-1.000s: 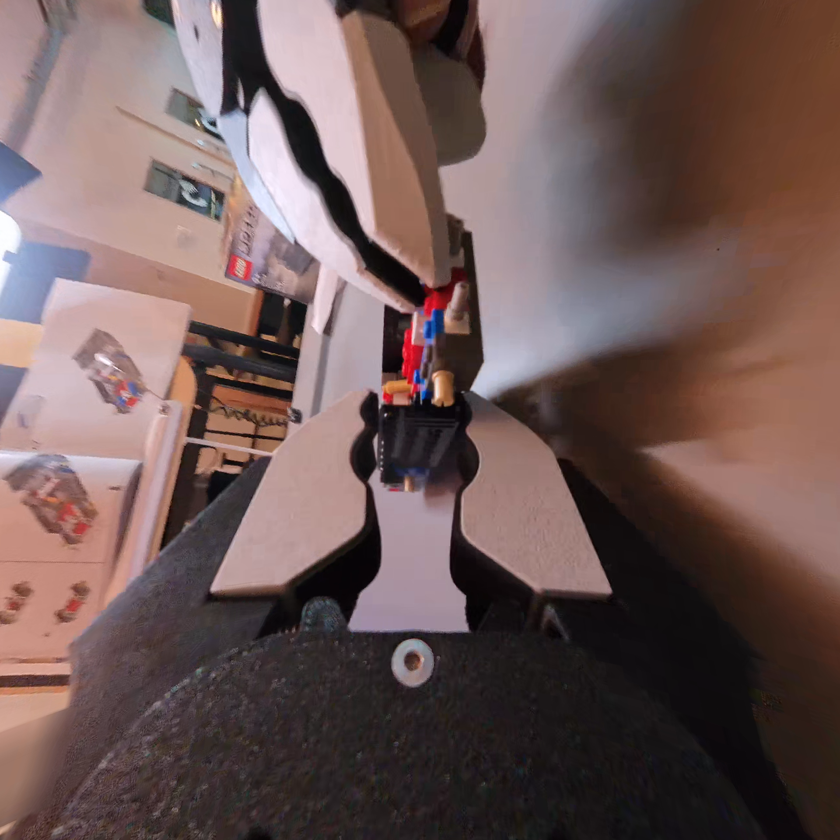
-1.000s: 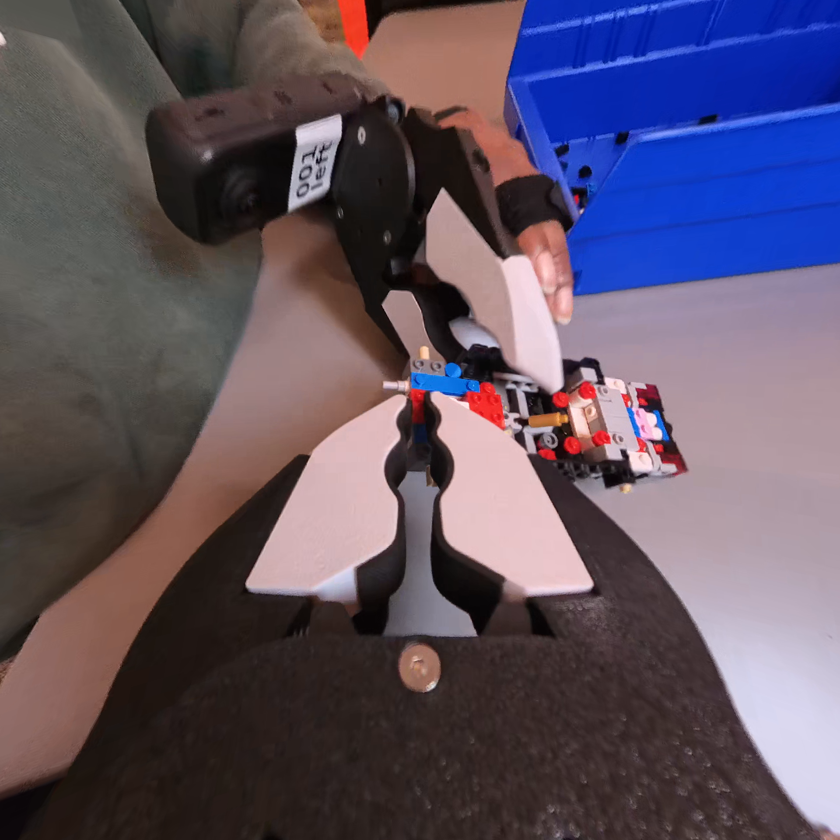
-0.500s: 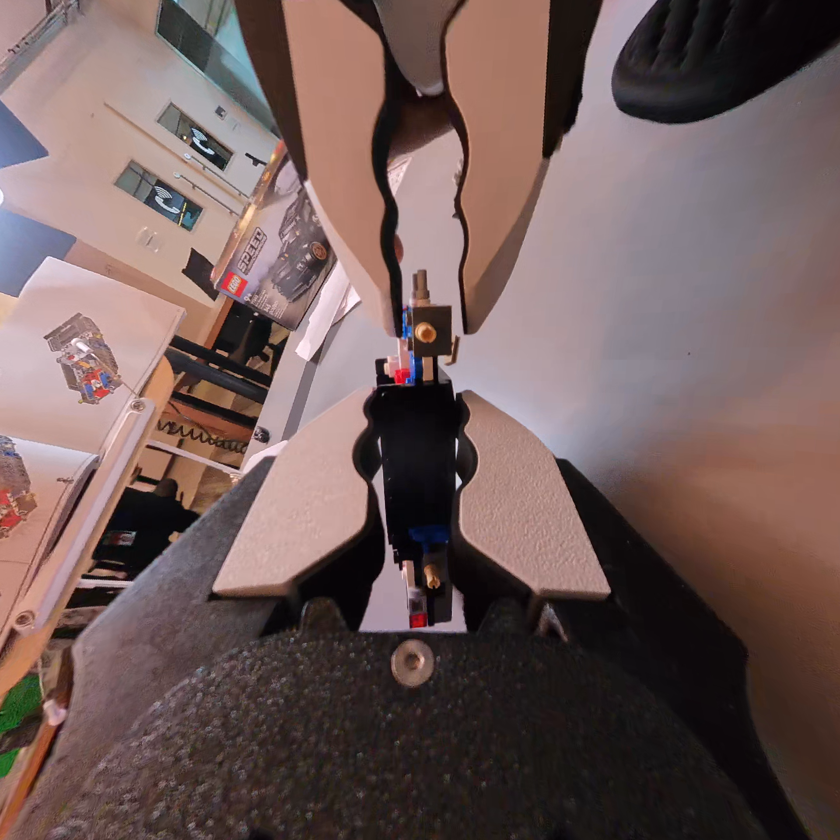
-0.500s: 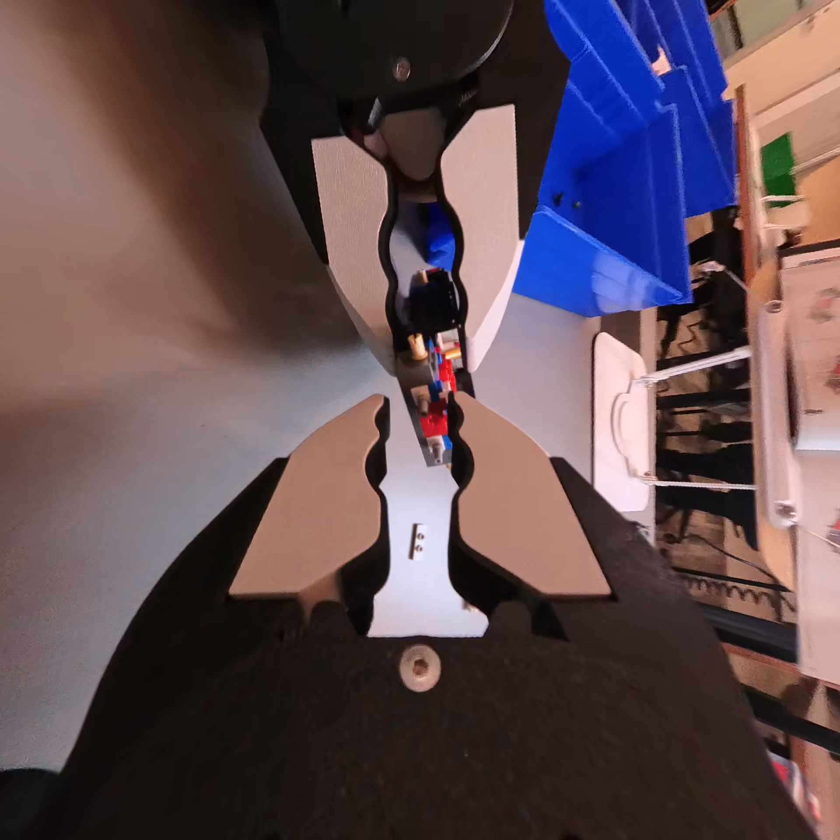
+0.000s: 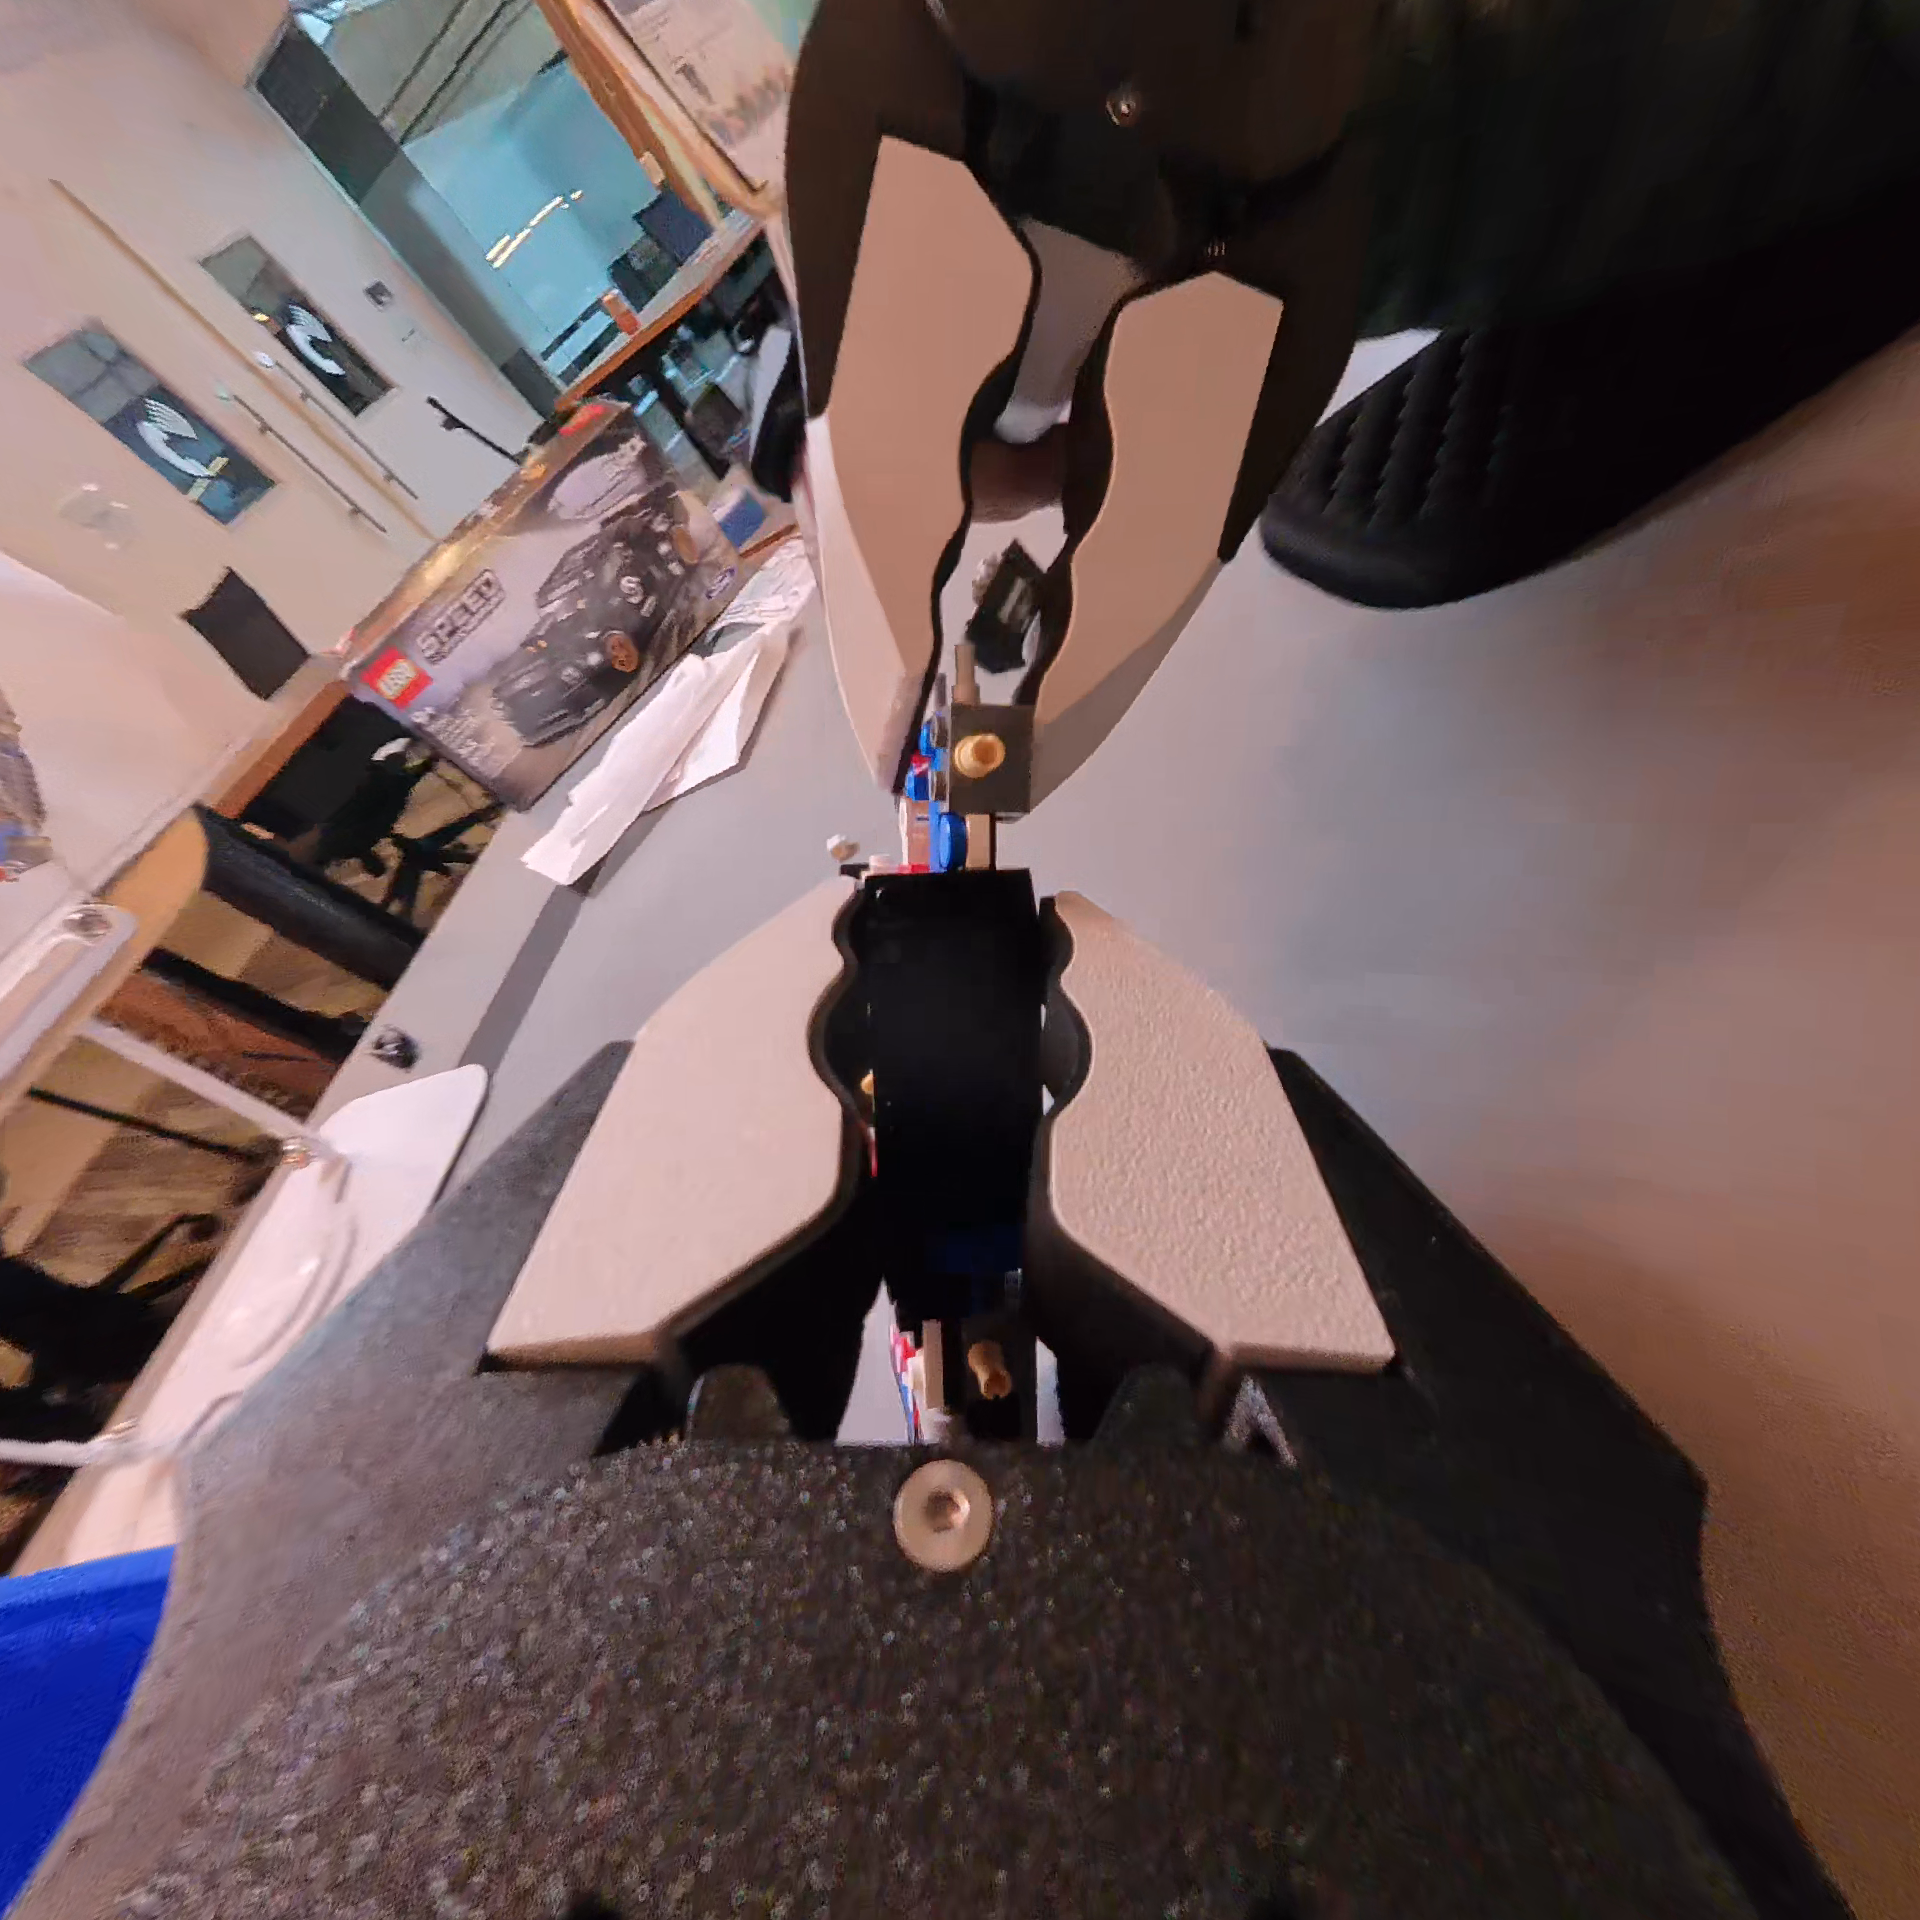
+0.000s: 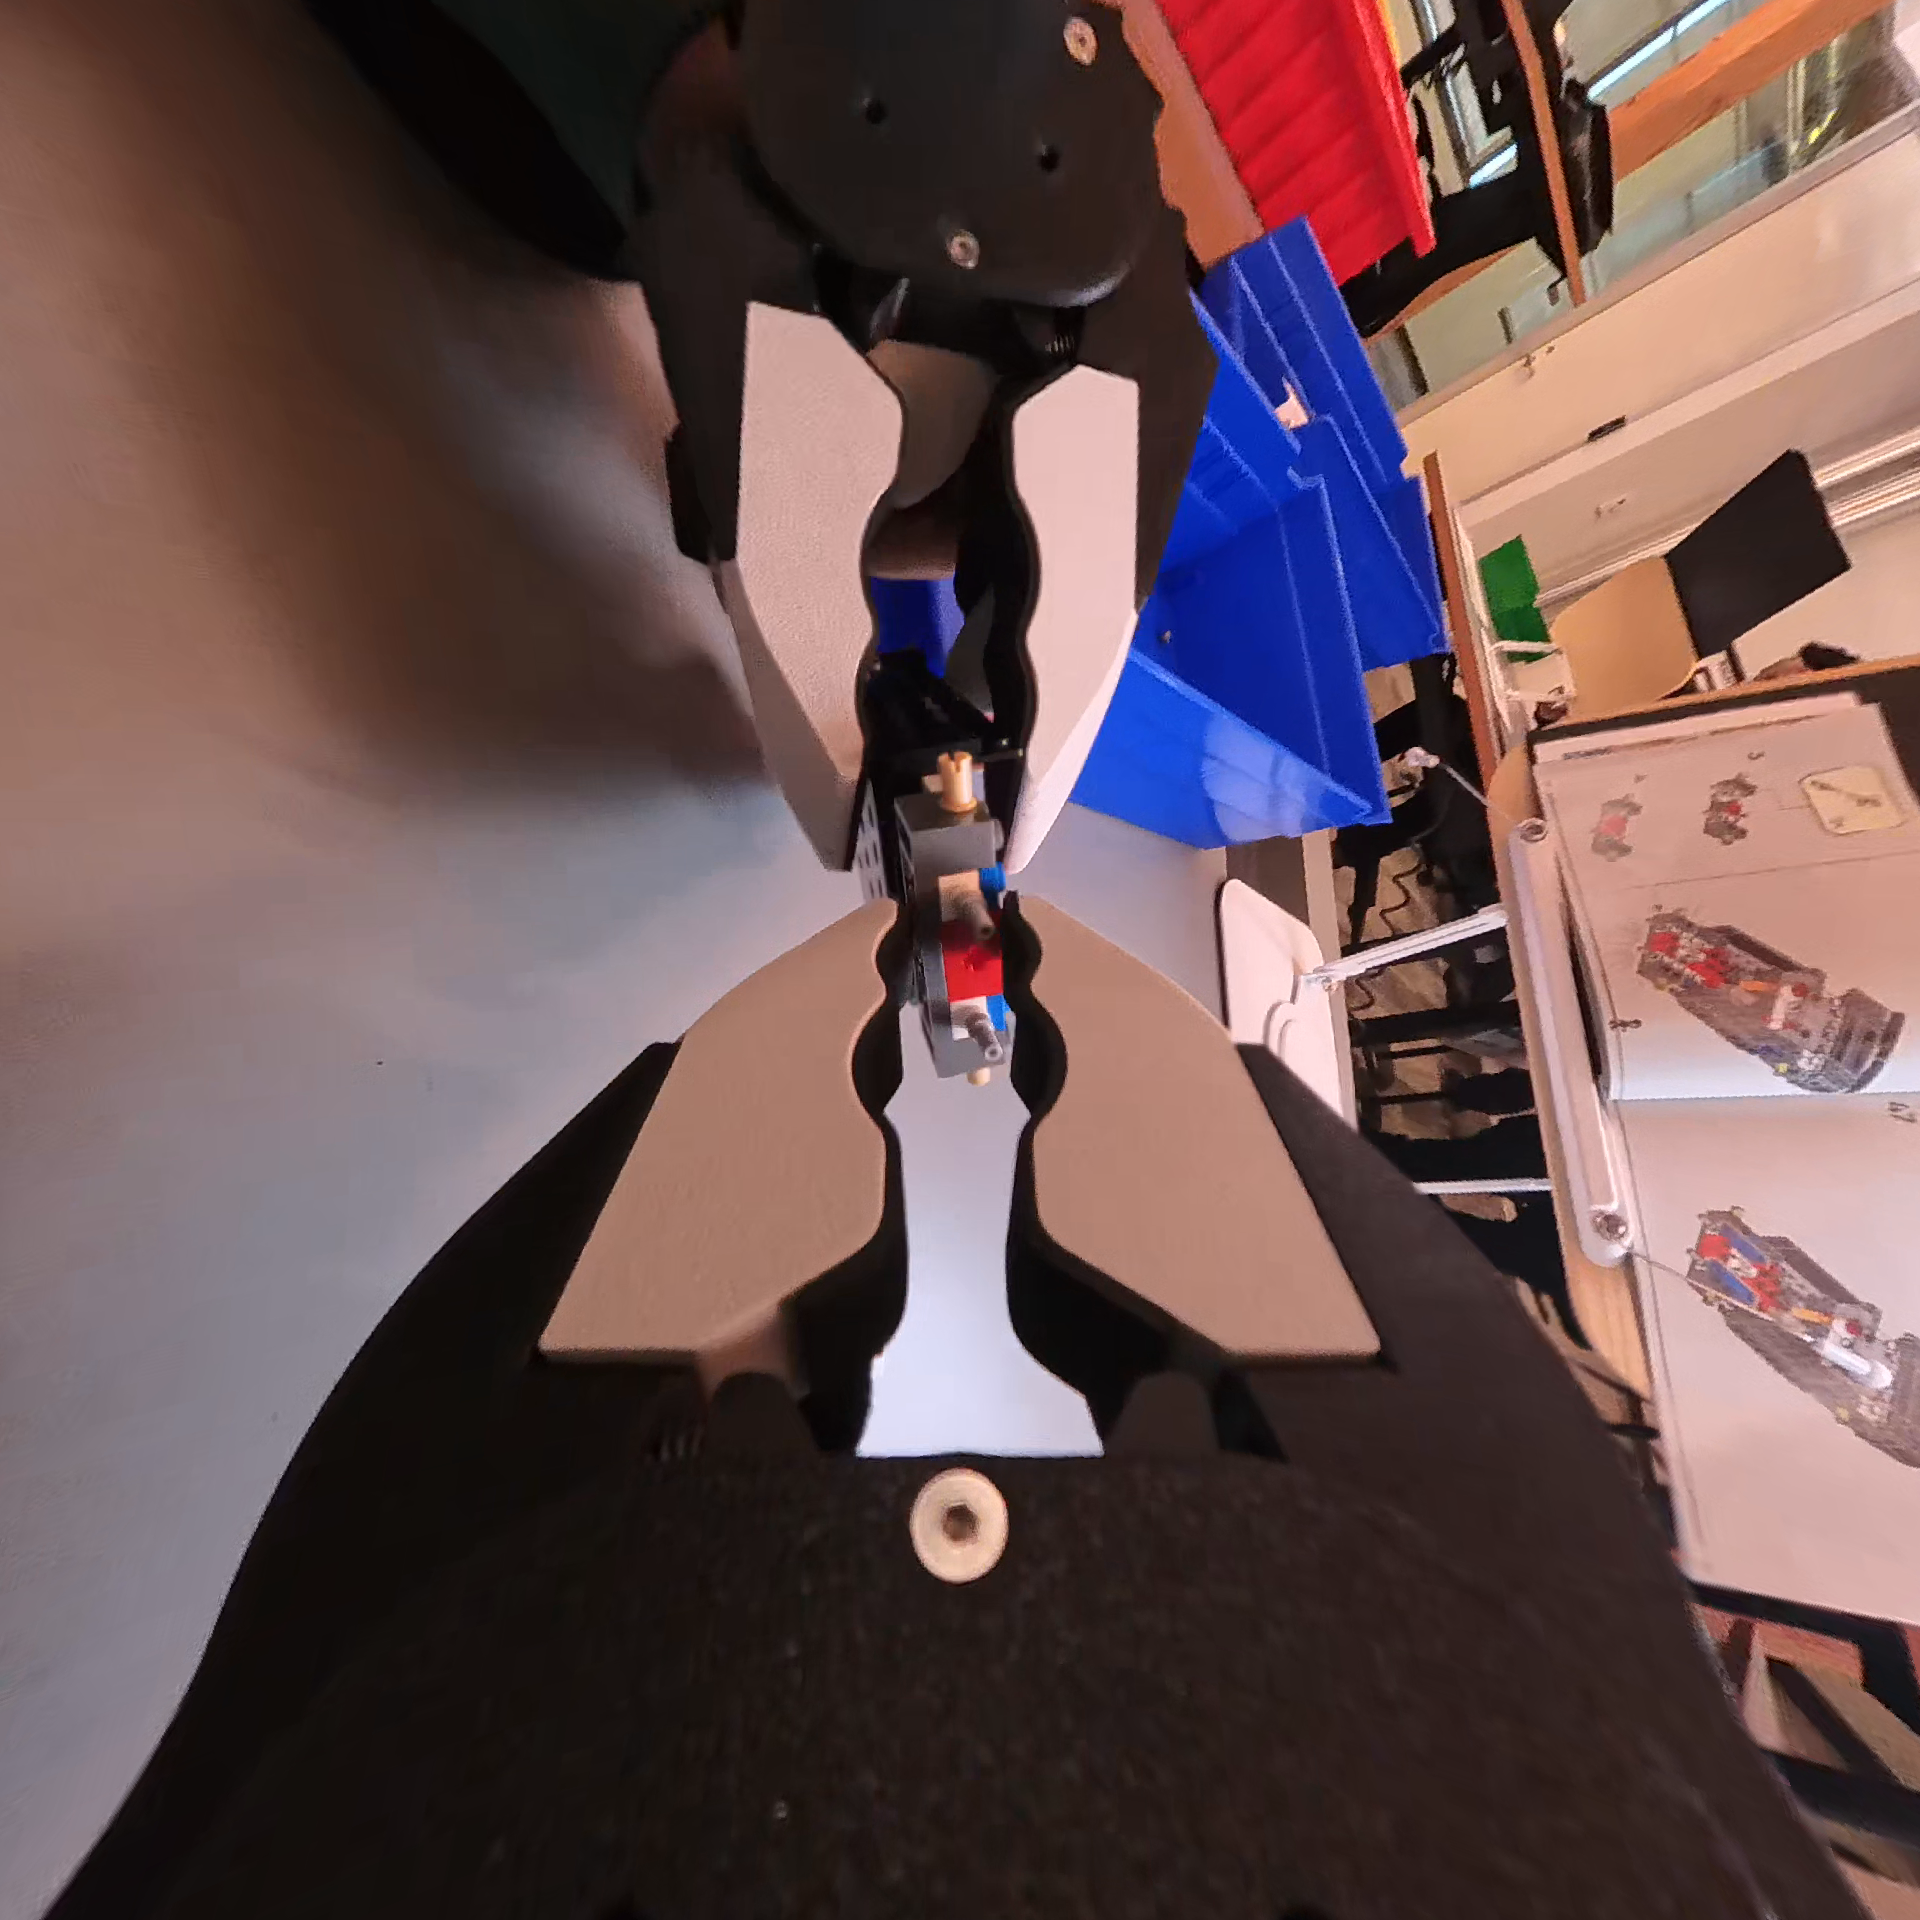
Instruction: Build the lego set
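The lego model, a black chassis [image 5: 951,1091] with a grey, red and blue end [image 6: 961,977], hangs in the air between both grippers, above the grey table [image 5: 1455,831]. My left gripper [image 5: 951,899] is shut on the black part, which fills the gap between its fingers. My right gripper [image 6: 951,909] is shut on the grey, red and blue end. The two grippers meet tip to tip. The right gripper [image 5: 966,779] shows at the top of the left wrist view next to a grey block with a tan pin [image 5: 992,753]. The left gripper [image 6: 920,857] shows at the top of the right wrist view.
A lego box [image 5: 551,644] and white paper [image 5: 675,748] lie on the table's far side. Blue bins [image 6: 1268,644] and a red bin [image 6: 1309,125] stand behind the left gripper. An open instruction booklet [image 6: 1745,1039] sits on a stand with a white base [image 6: 1273,977]. My two grippers' fingertips are within a few centimetres of each other.
The model has left the table and turned on its side in both grippers. It now sits deeper between my left fingers. Since half a second ago the grippers have only tilted slightly.
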`<state>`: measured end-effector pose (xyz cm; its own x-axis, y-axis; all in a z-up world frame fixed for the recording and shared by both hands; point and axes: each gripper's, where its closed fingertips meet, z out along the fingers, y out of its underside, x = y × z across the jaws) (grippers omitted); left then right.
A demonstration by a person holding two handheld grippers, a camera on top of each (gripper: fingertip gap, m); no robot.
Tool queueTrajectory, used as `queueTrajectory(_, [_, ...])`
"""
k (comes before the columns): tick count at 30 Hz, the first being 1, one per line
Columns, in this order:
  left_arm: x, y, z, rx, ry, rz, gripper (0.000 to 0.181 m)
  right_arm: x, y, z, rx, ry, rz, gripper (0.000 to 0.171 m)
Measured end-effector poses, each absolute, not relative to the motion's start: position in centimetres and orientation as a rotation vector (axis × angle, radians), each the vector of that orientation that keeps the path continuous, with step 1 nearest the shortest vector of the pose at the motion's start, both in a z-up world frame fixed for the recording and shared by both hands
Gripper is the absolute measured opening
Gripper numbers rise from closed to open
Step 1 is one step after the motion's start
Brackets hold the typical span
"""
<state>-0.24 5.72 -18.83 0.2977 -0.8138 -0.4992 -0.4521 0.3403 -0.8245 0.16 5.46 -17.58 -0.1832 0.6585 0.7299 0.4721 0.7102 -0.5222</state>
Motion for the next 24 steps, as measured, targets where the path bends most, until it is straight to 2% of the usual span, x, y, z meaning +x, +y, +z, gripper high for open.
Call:
queueTrajectory(11, [0.2,2.8,-19.0,-1.272,1.383,-0.783,0.029,0.3,2.5,-17.5,-0.793,-1.868,0.347,0.016])
queueTrajectory(17, [0.6,2.7,-18.9,-1.336,1.288,-0.976,0.029,0.5,2.8,-17.7,-1.059,-1.780,0.691,0.016])
queueTrajectory(24, [0.5,3.1,-18.9,-1.374,1.260,-0.992,0.029,0.5,3.6,-17.9,-1.113,-1.785,0.497,0.018])
